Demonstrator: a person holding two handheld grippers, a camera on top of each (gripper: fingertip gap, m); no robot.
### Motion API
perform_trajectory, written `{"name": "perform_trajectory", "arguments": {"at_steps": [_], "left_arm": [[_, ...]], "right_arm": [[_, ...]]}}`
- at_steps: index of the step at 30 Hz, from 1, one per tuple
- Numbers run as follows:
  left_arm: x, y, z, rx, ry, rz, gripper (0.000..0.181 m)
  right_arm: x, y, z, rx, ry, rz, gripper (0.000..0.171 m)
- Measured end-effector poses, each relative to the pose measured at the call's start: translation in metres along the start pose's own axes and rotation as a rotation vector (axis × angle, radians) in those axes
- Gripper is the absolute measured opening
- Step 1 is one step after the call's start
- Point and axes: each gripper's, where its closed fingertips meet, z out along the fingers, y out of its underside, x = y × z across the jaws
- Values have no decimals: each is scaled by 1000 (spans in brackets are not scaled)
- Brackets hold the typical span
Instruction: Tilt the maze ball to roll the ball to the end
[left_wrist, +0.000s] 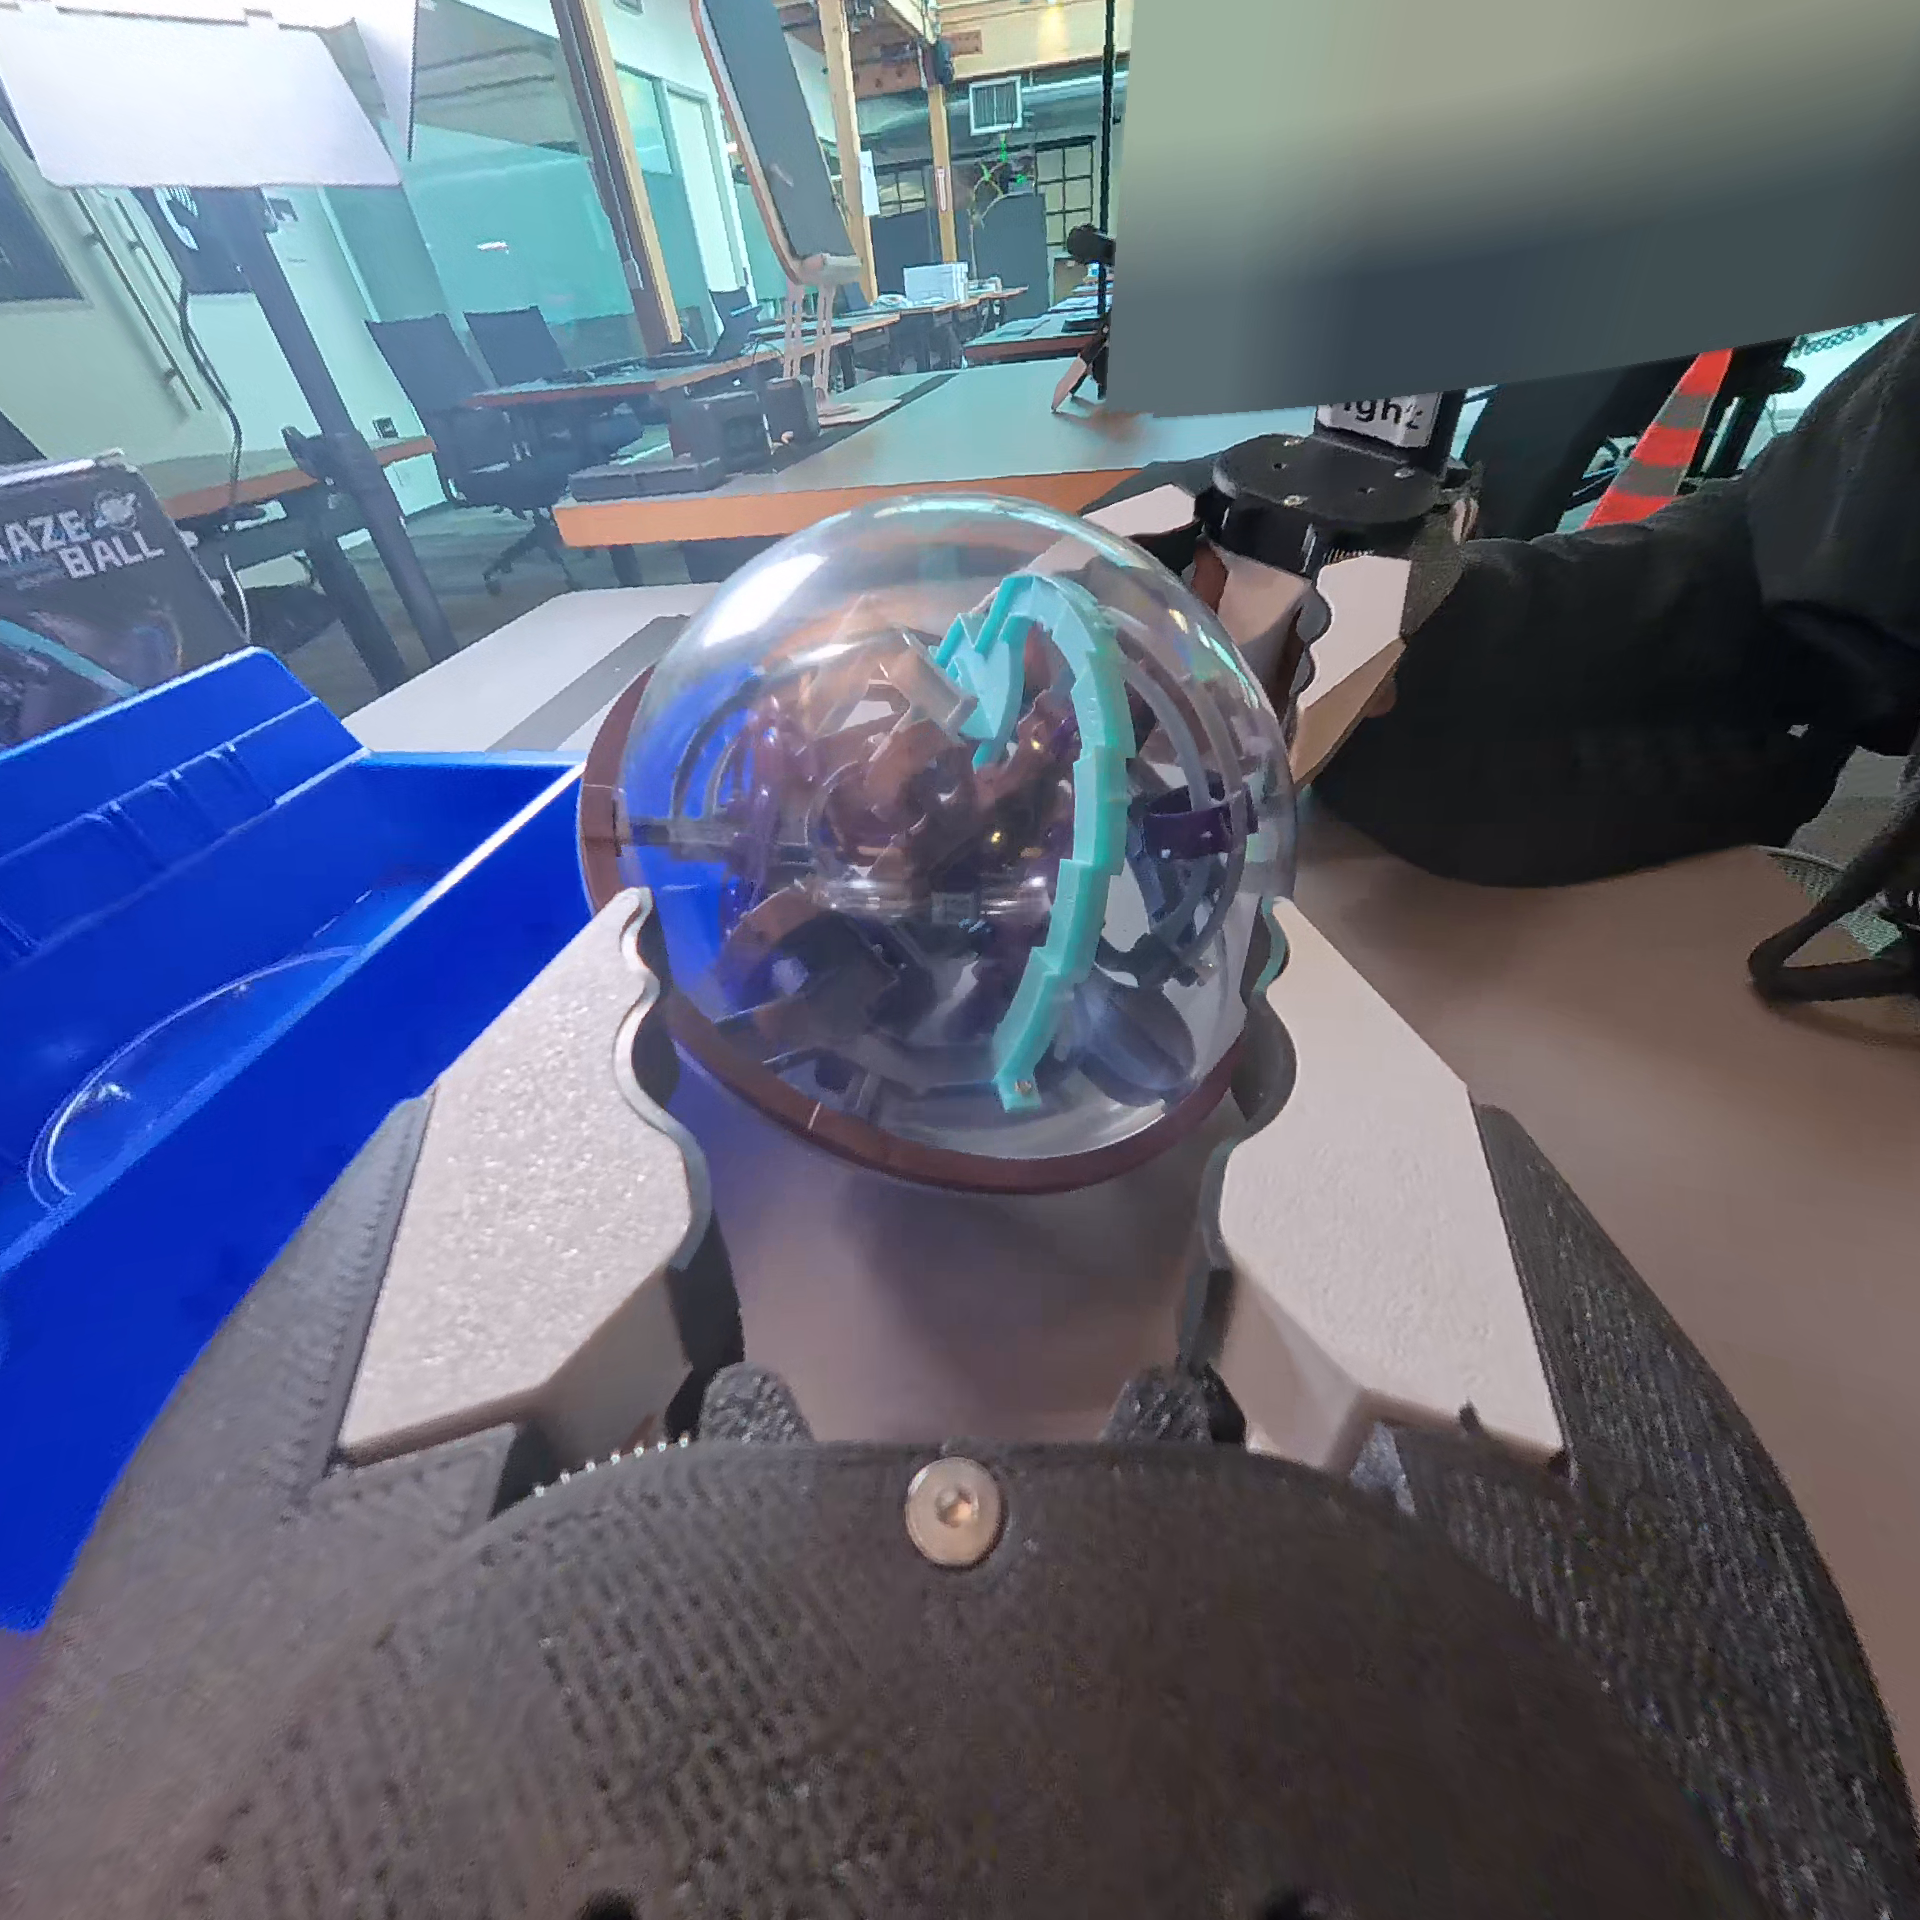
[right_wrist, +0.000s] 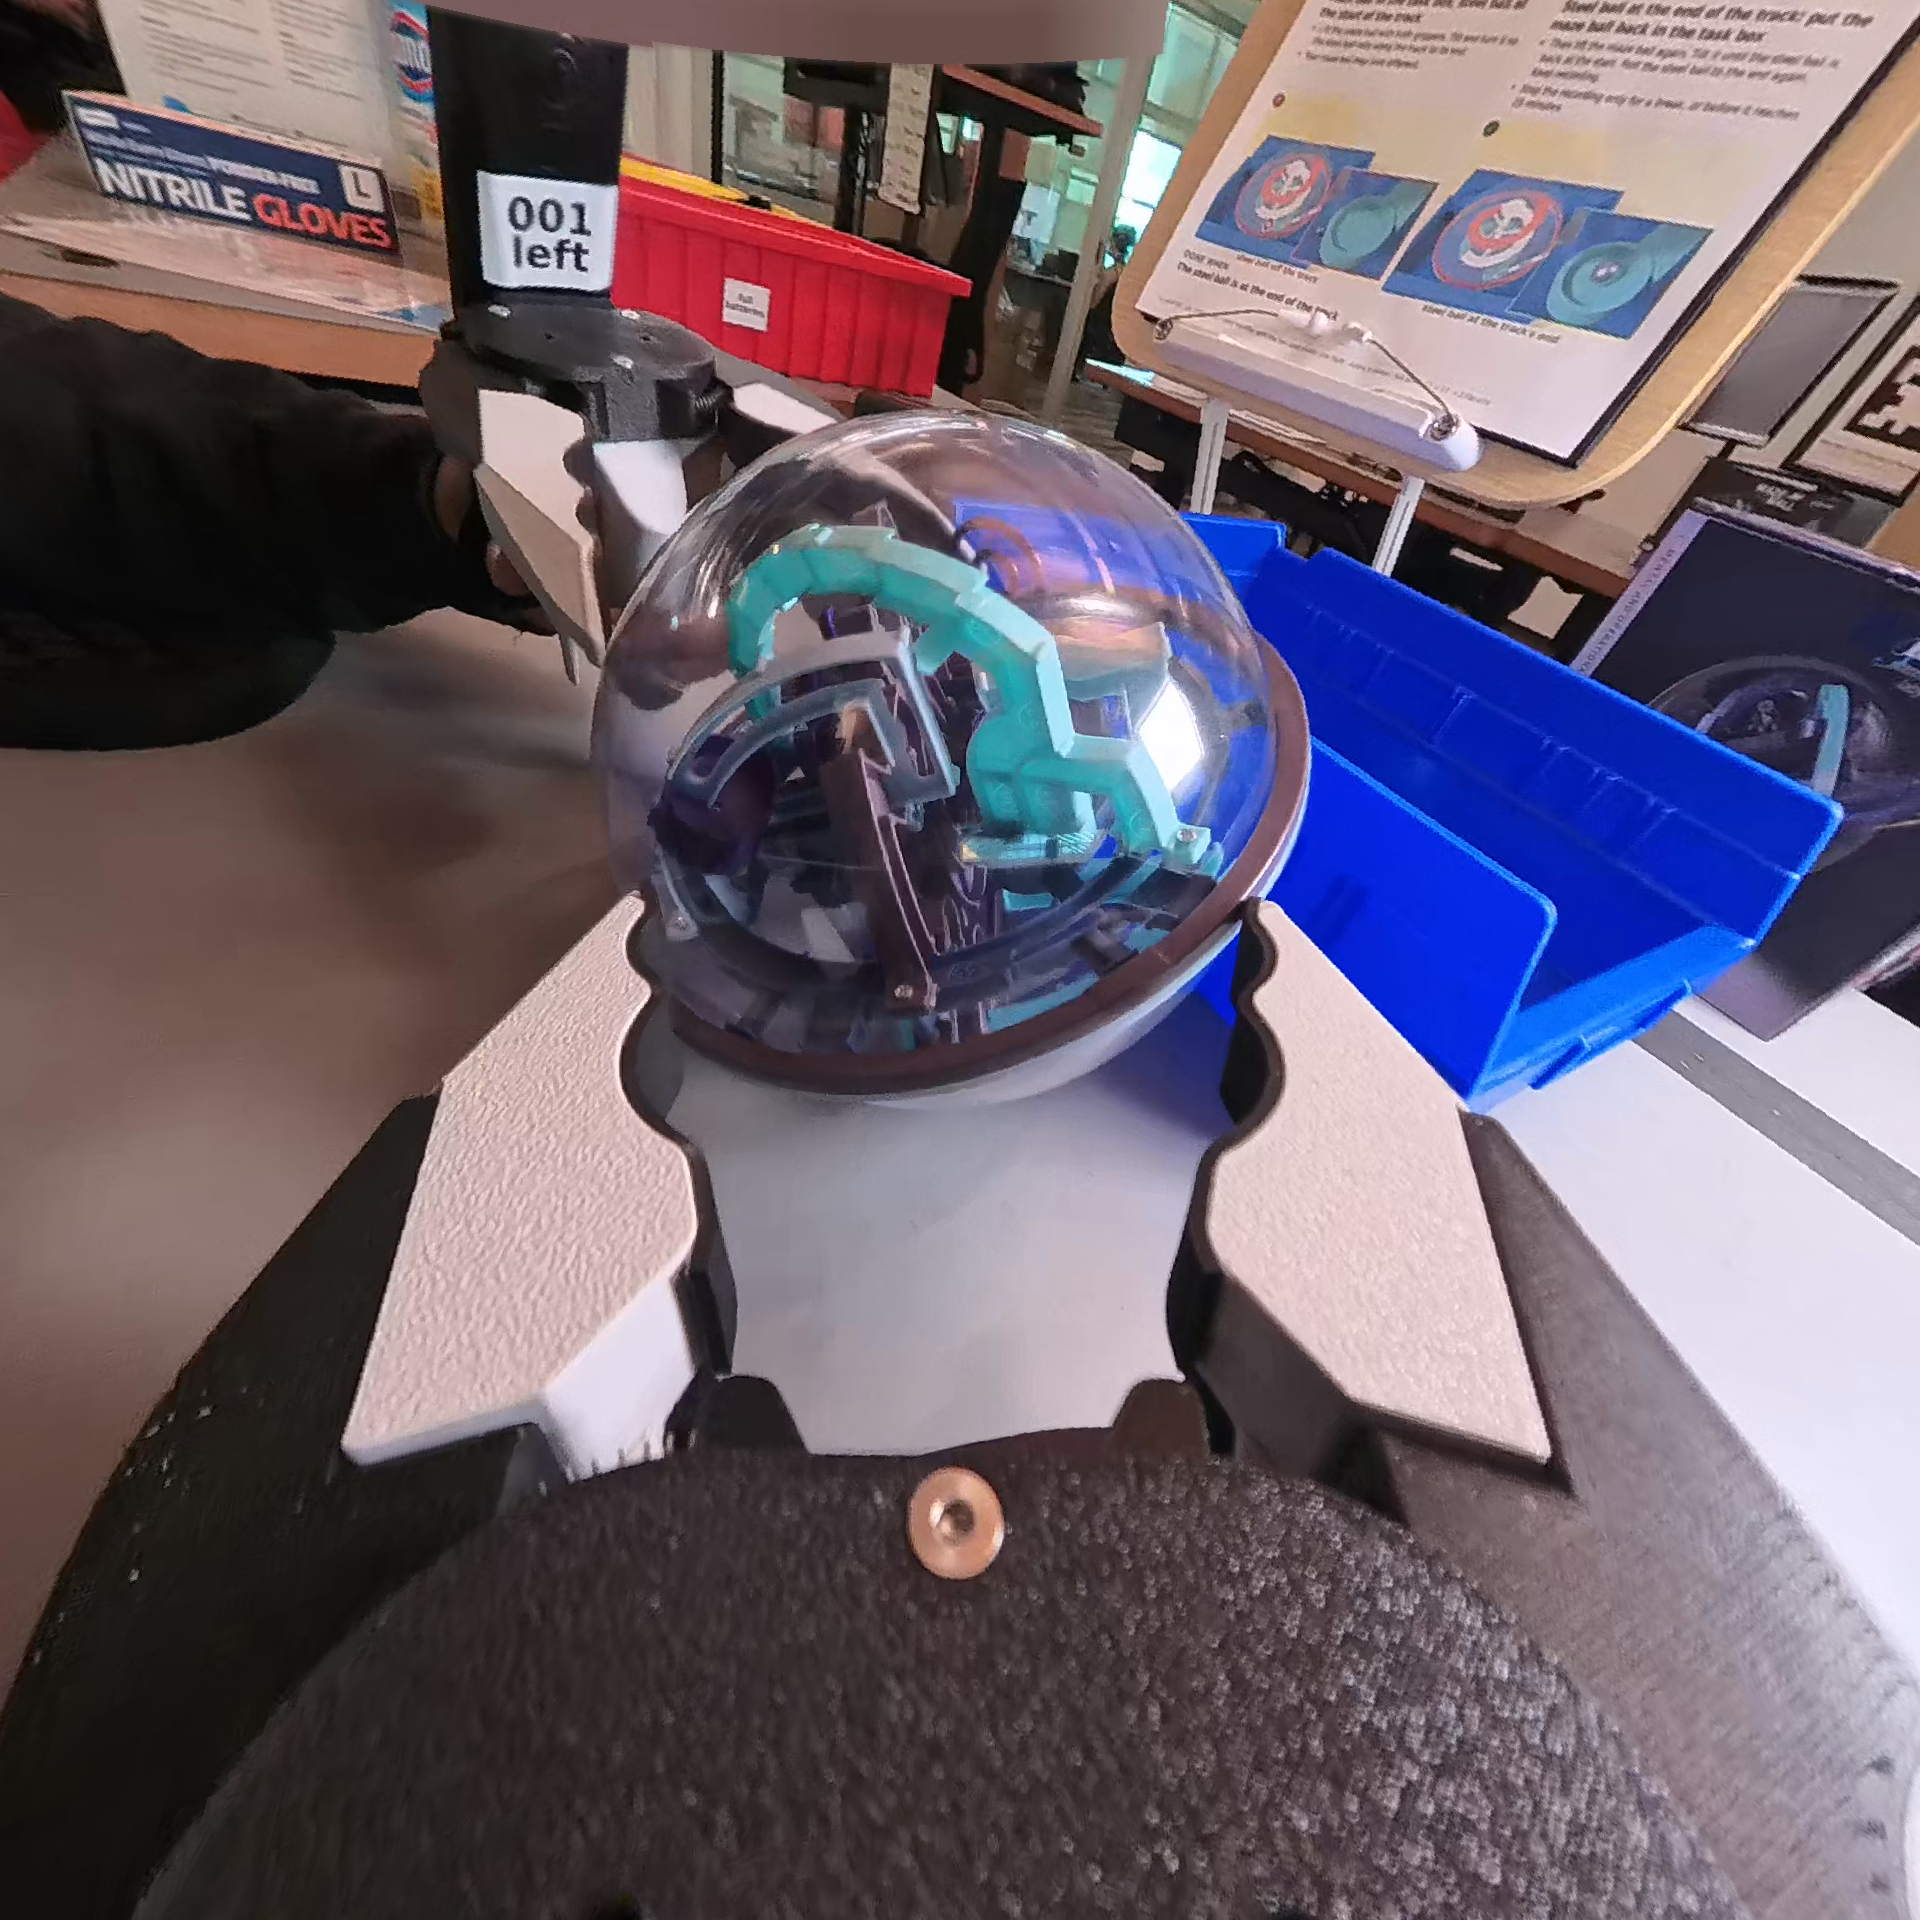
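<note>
Two hand-held grippers (left_wrist: 951, 925) (right_wrist: 945, 925) clasp the maze ball (left_wrist: 940, 831) beside the blue bin (left_wrist: 239, 914).

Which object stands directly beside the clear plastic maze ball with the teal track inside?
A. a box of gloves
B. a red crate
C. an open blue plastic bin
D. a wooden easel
C: the open blue plastic bin sits right next to the clear maze ball, which both the left gripper and right gripper flank.
</note>
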Motion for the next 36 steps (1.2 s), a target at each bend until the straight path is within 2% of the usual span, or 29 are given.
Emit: {"name": "perform_trajectory", "arguments": {"at_steps": [3, 12, 19, 23, 30, 32, 36], "left_arm": [[5, -7, -2, 34, 9, 8, 100], [15, -14, -5, 77, 48, 6, 94], [21, -15, -2, 94, 69, -6, 94], [22, -15, 1, 97, 76, -21, 98], [24, -19, -4, 133, 115, -68, 98], [16, -20, -6, 160, 116, -121, 104], [-3, -6, 3, 126, 114, -219, 133]], "right_arm": [[0, 3, -2, -4, -15, 3, 109], [-1, 9, -4, -64, -28, -33, 116], [-12, -24, -1, -81, 10, -108, 120], [-4, -21, 10, -119, 50, -116, 125], [4, -17, 4, -68, -10, -41, 123], [7, -16, 3, -58, -22, -35, 120], [11, -13, 2, -47, -28, -13, 119]]}}
